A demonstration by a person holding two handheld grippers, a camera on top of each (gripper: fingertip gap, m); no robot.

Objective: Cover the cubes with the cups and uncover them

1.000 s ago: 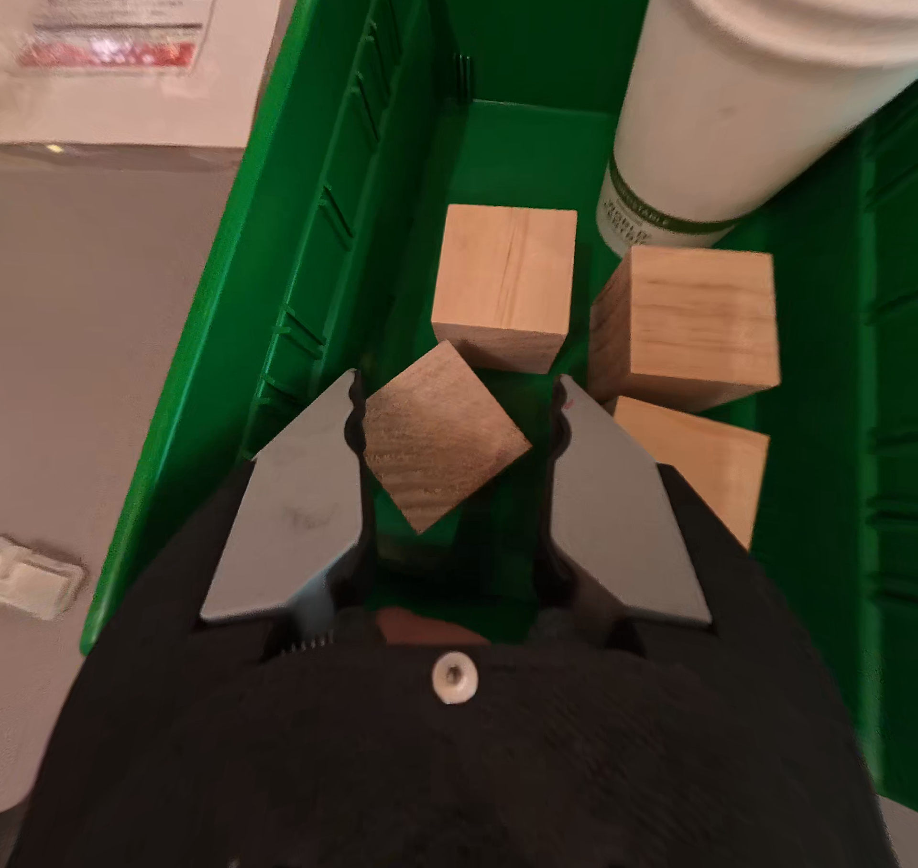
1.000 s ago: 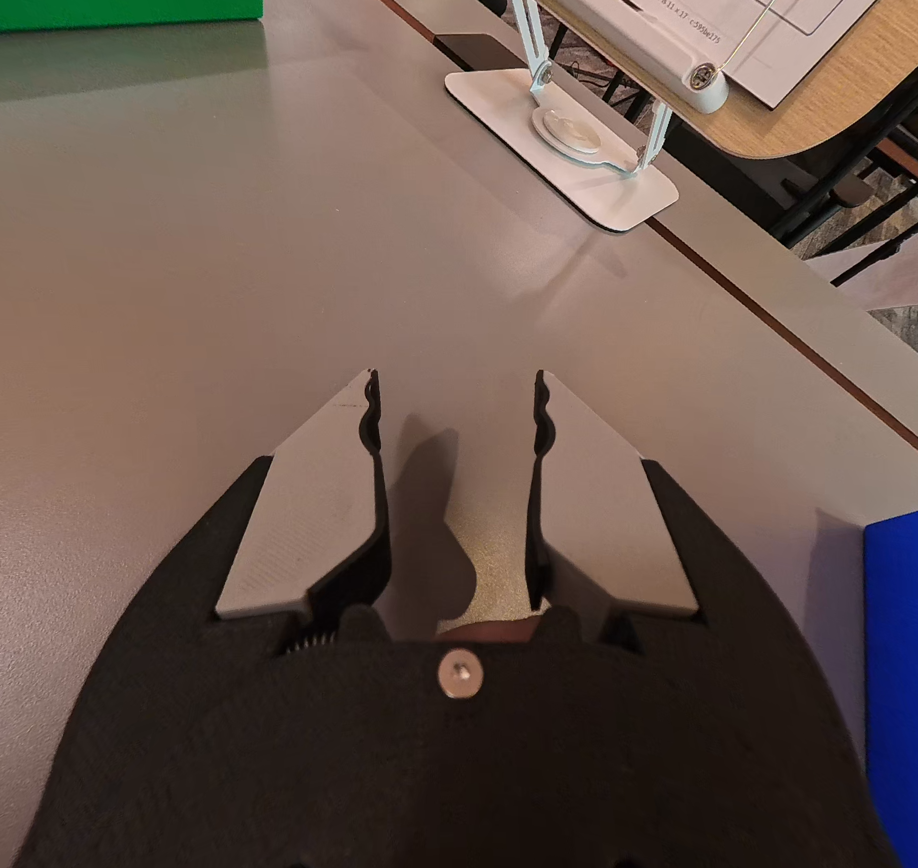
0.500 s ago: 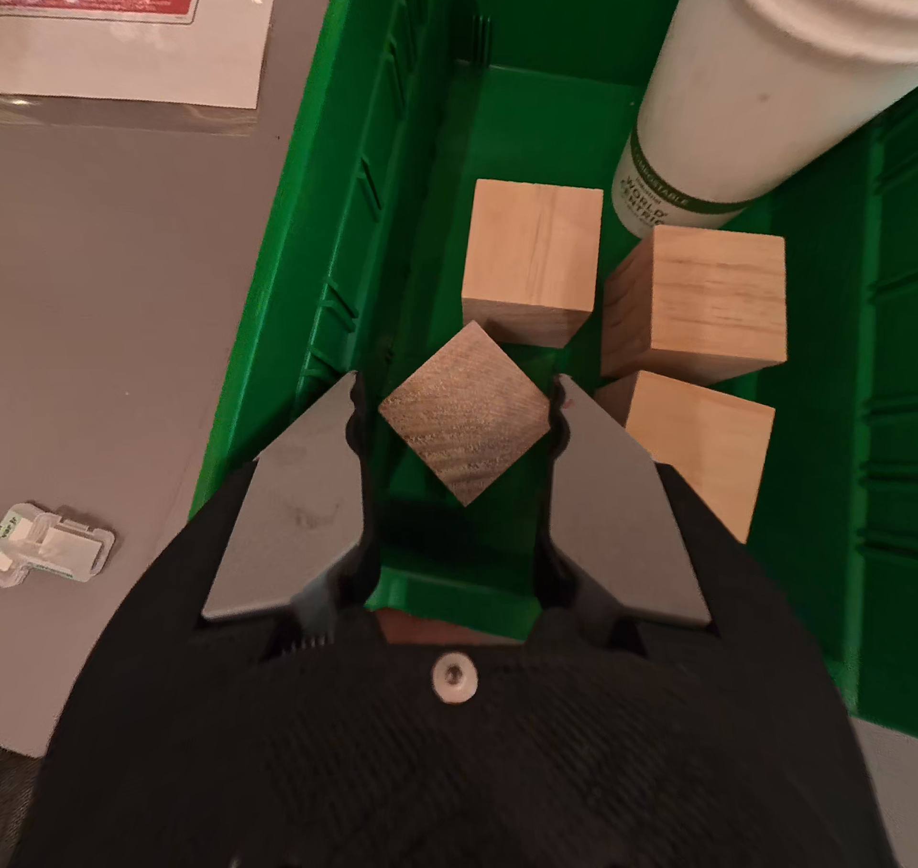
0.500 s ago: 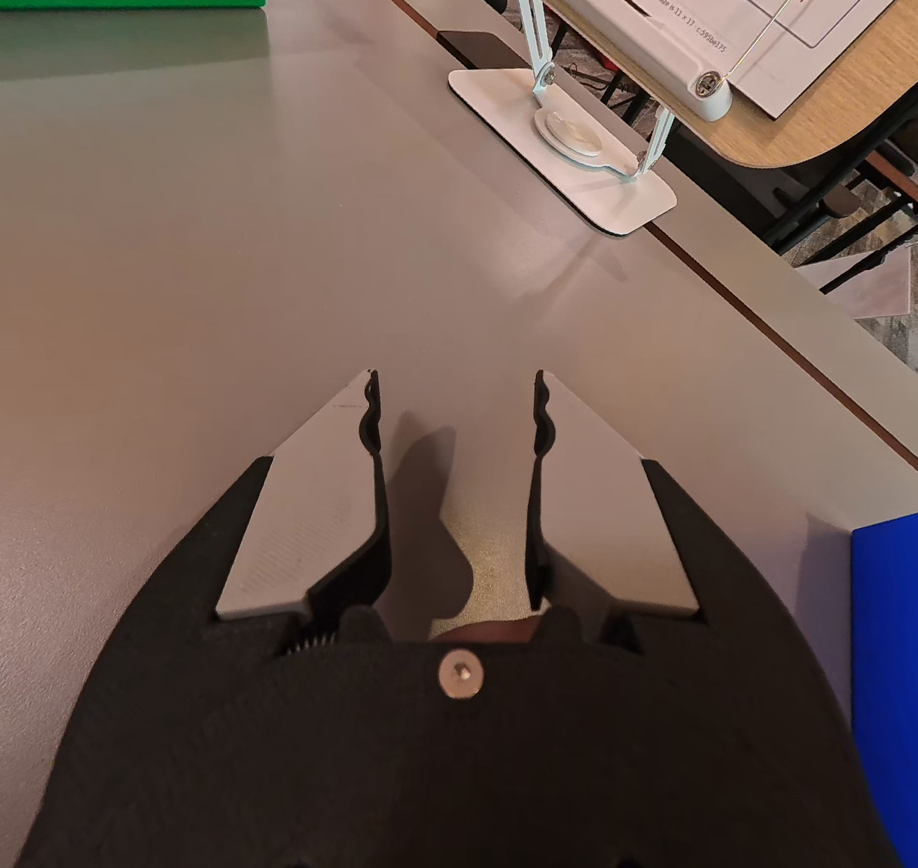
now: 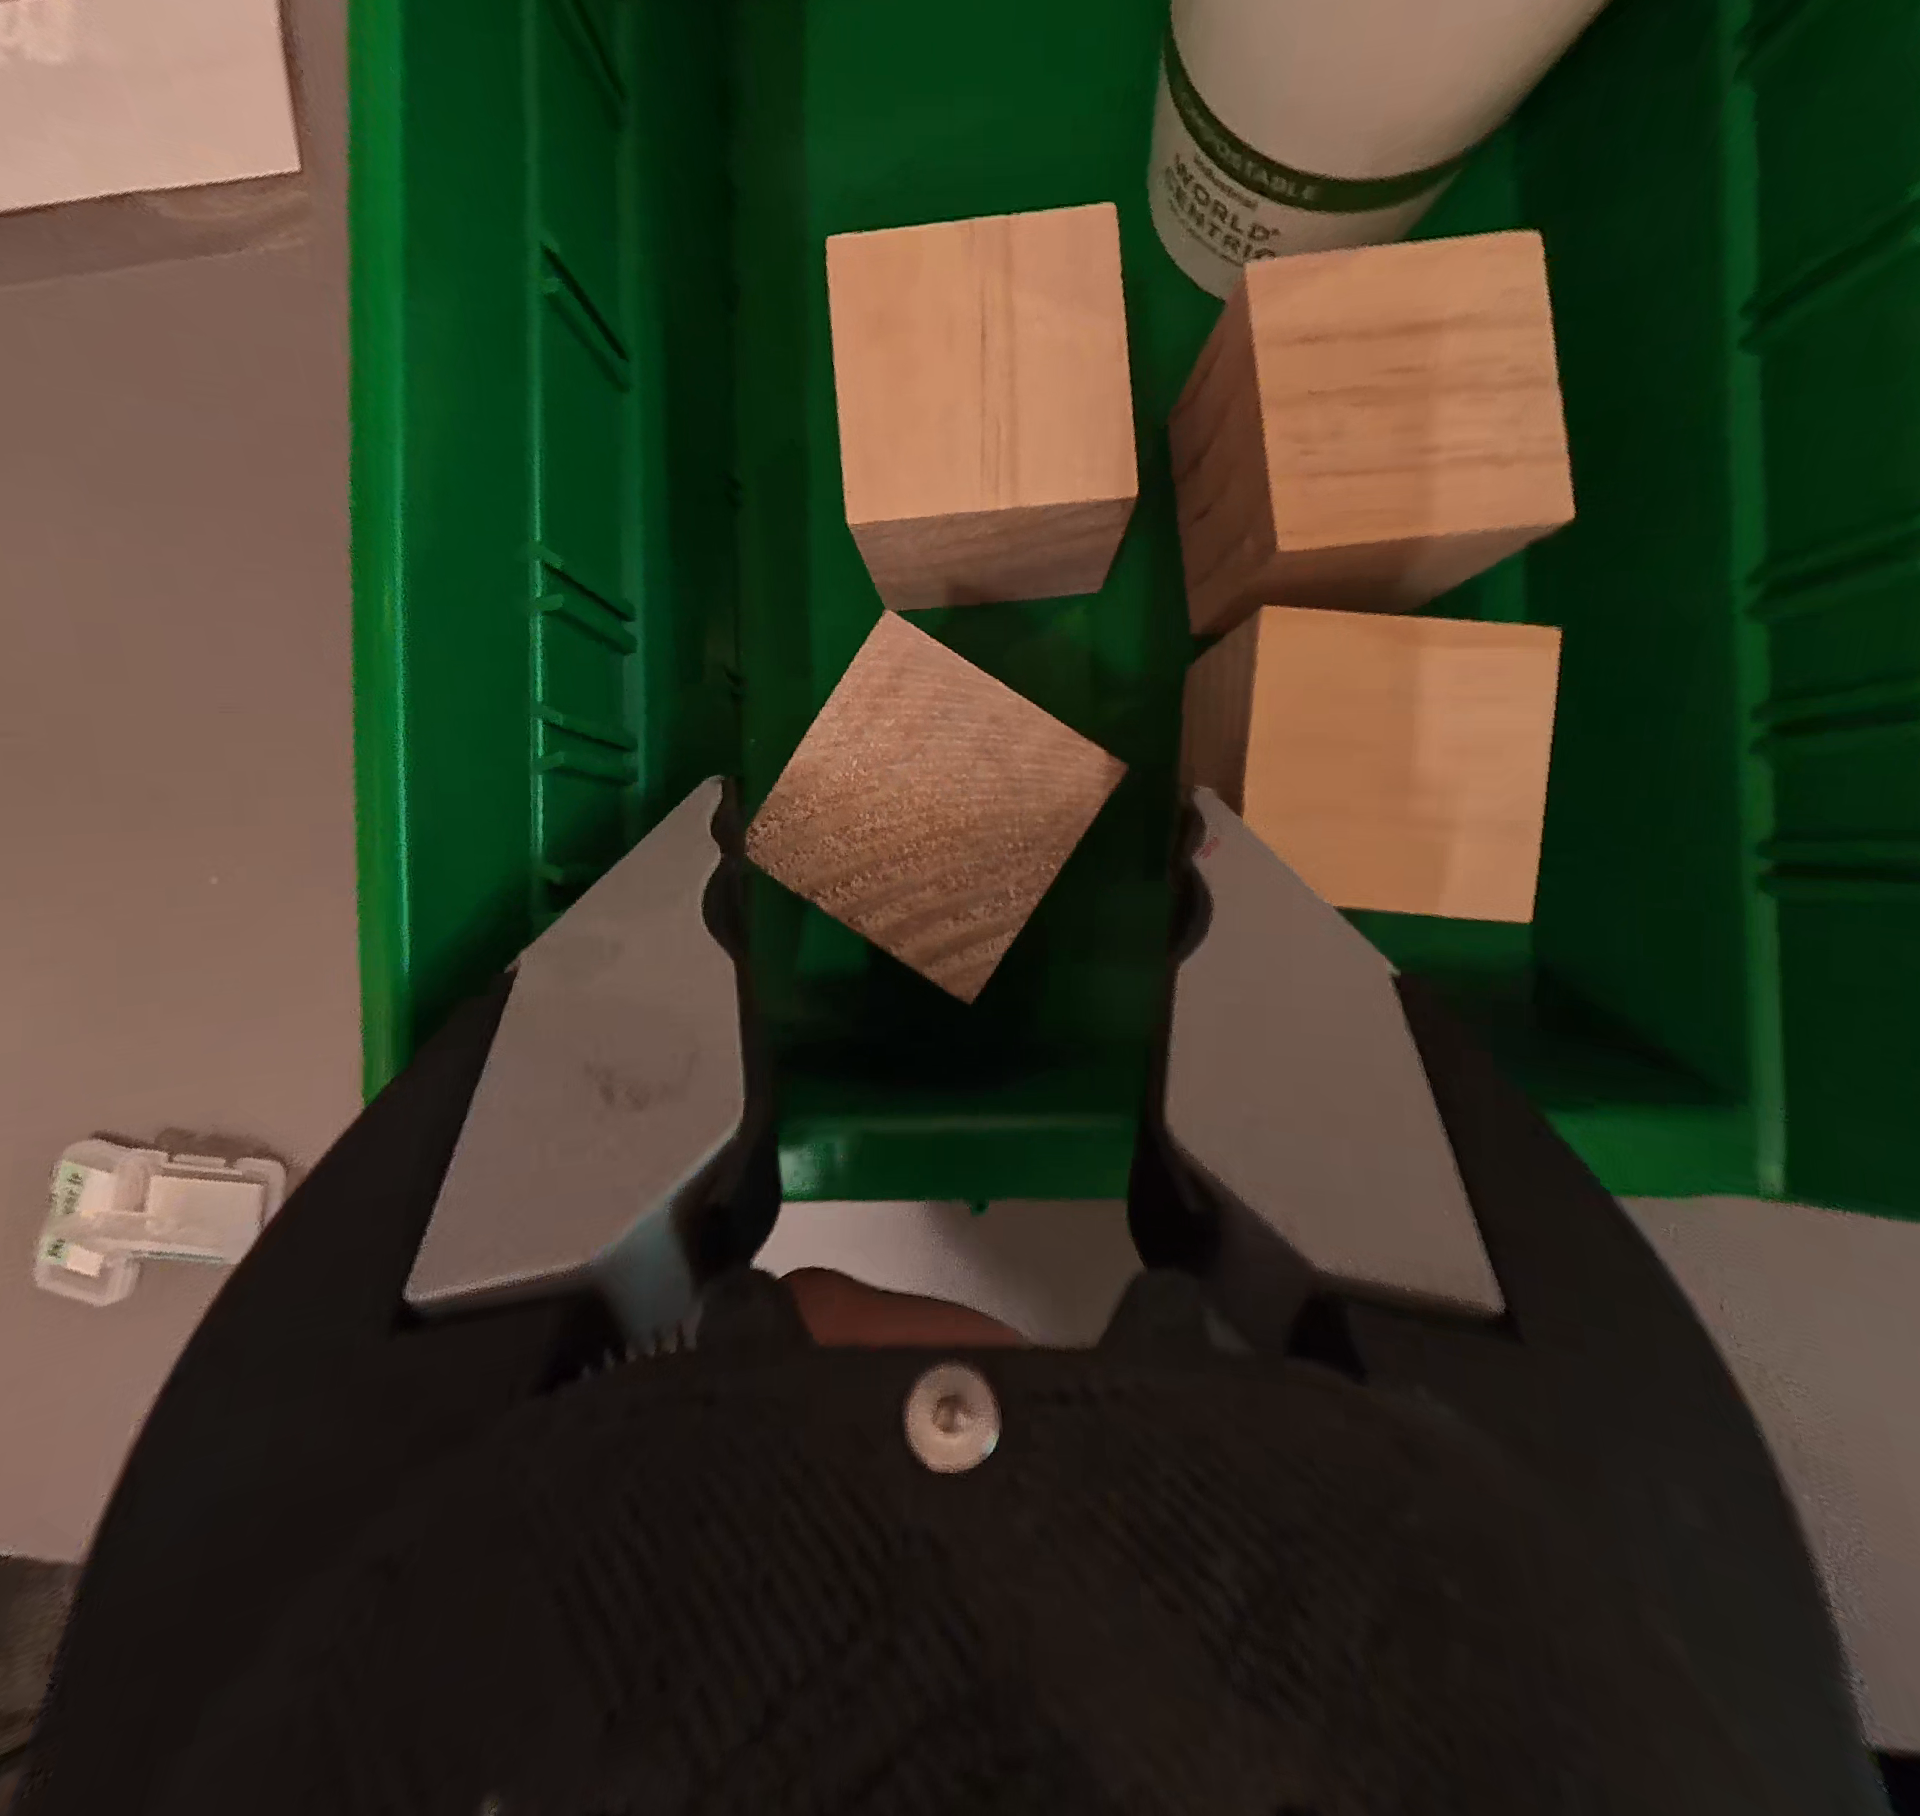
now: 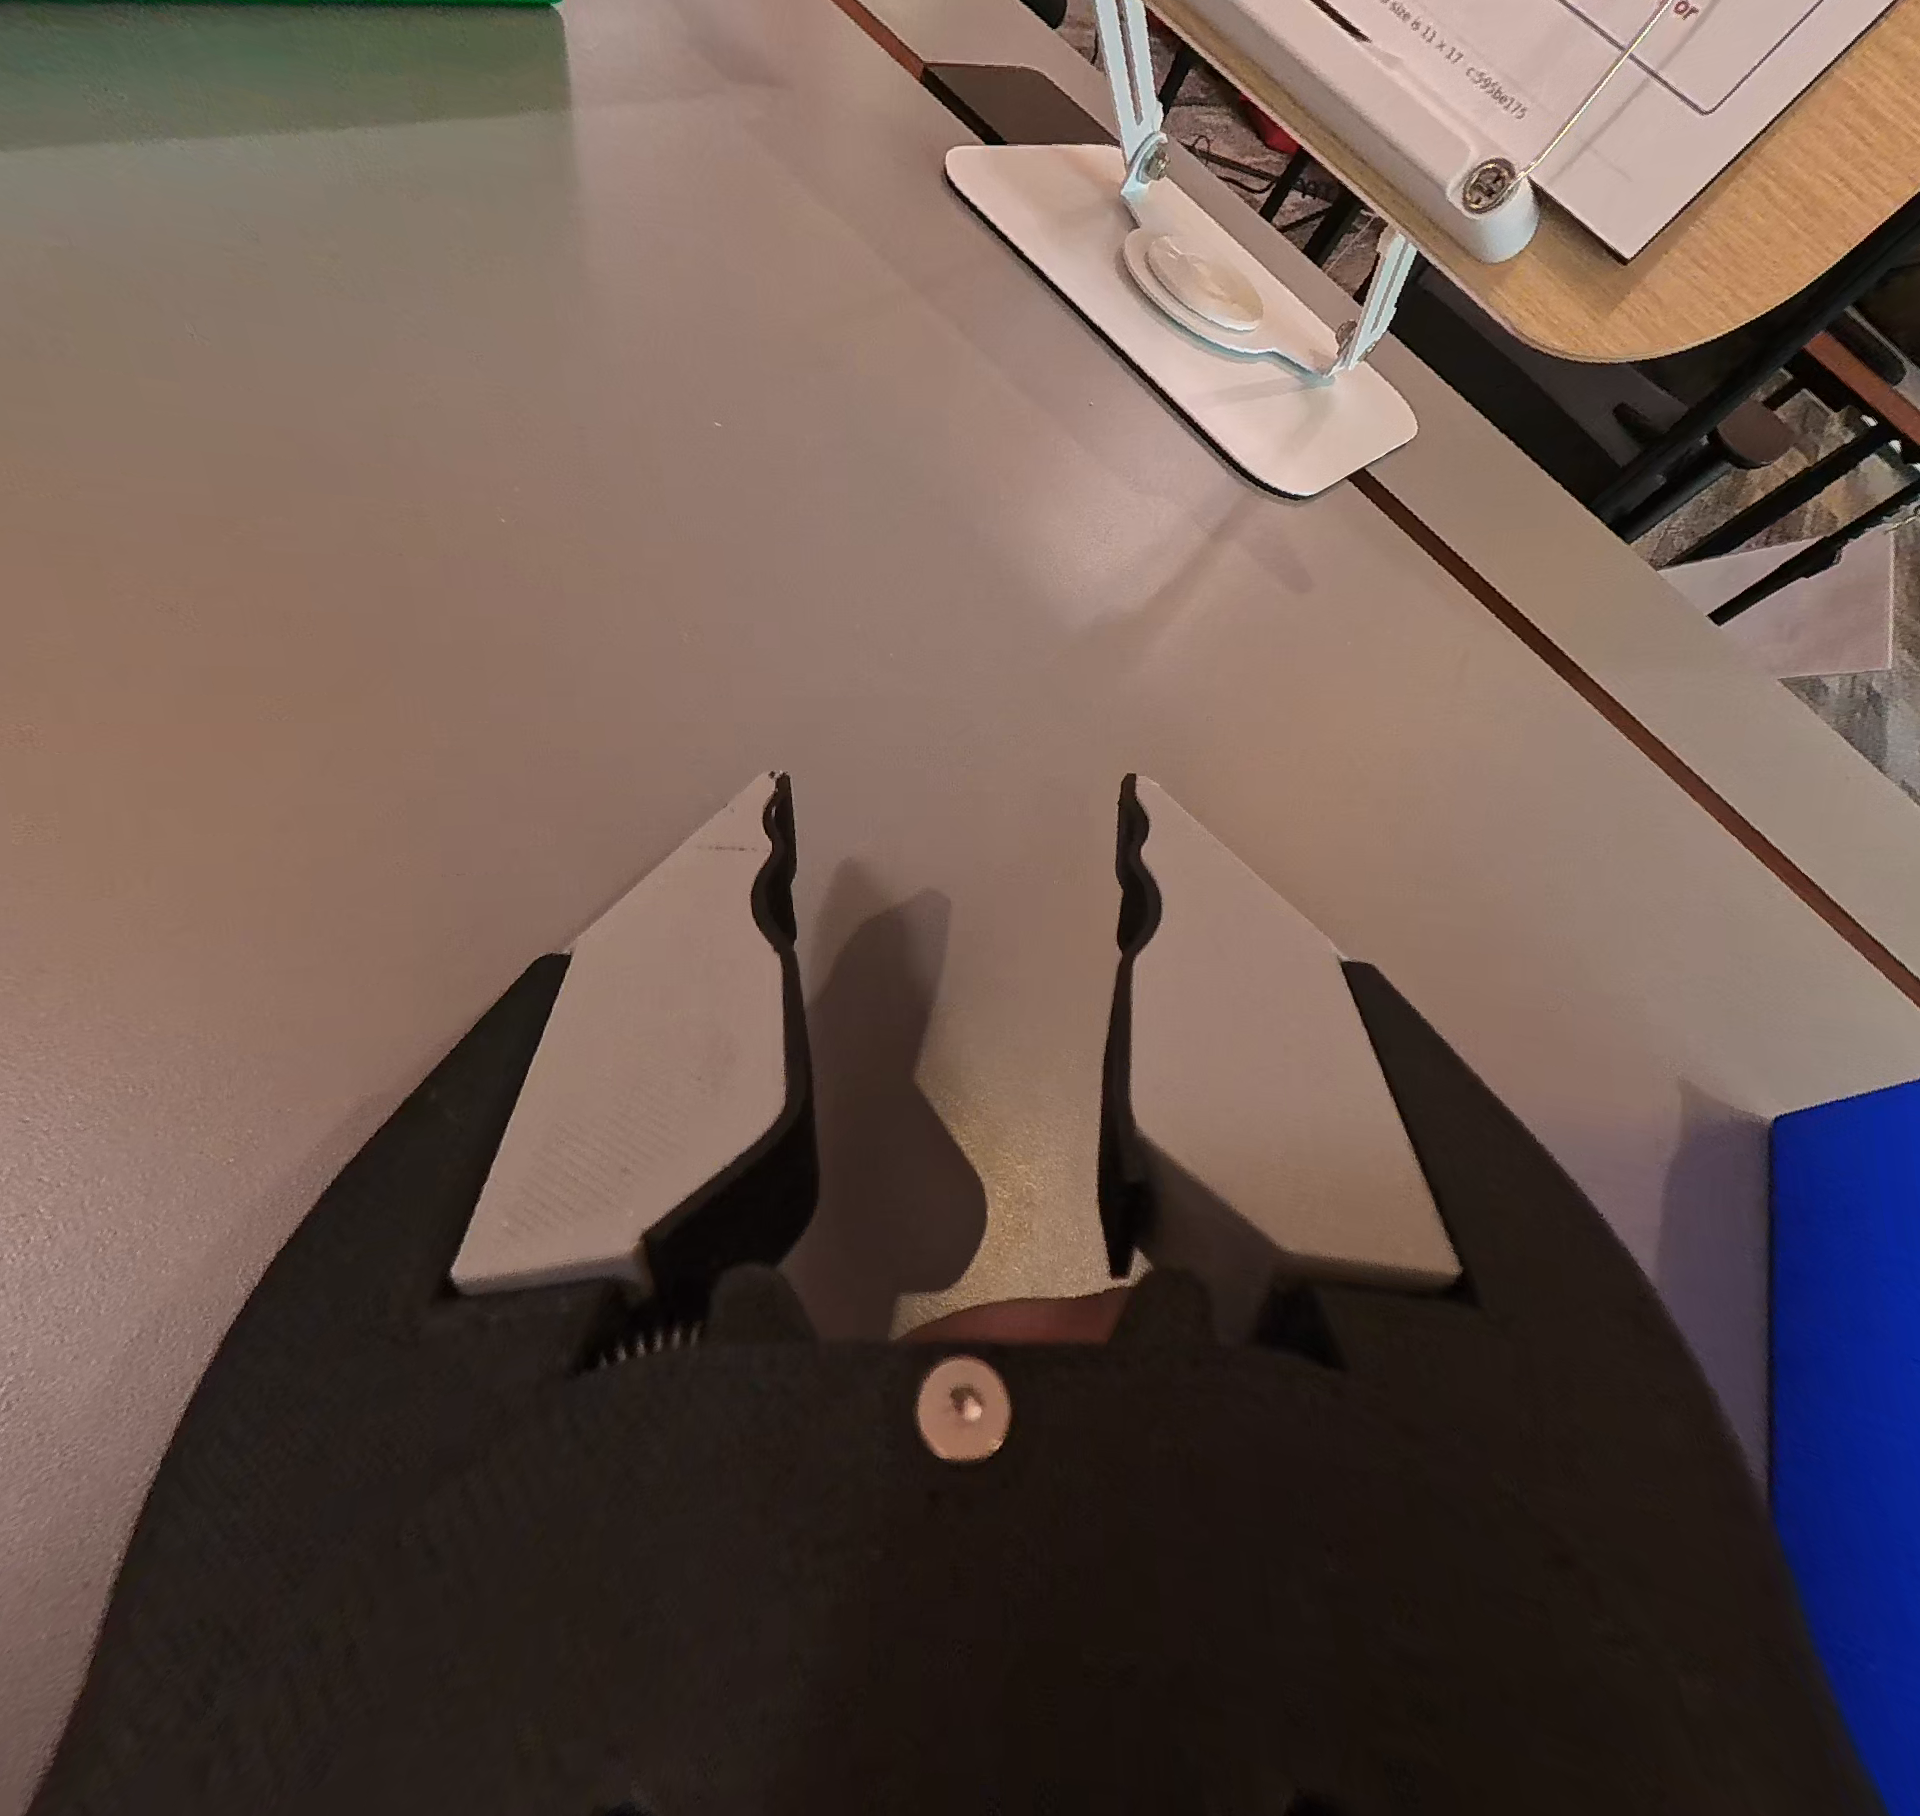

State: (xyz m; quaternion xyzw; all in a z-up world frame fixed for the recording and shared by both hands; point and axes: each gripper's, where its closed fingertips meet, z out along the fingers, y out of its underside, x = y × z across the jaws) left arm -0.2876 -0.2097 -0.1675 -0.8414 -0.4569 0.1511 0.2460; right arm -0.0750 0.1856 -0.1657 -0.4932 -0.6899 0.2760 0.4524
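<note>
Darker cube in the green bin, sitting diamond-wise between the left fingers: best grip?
Grip the darker cube on two opposite flat faces, from above. It sits turned corner-on to the open left gripper, so probably rotate the wrist to square the pads; the space beside the bin wall looks tight.

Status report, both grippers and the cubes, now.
Left gripper open over green bin, rotated cube loose between fingers. Right gripper open, empty. Three cubes and cup crowd it.
</note>
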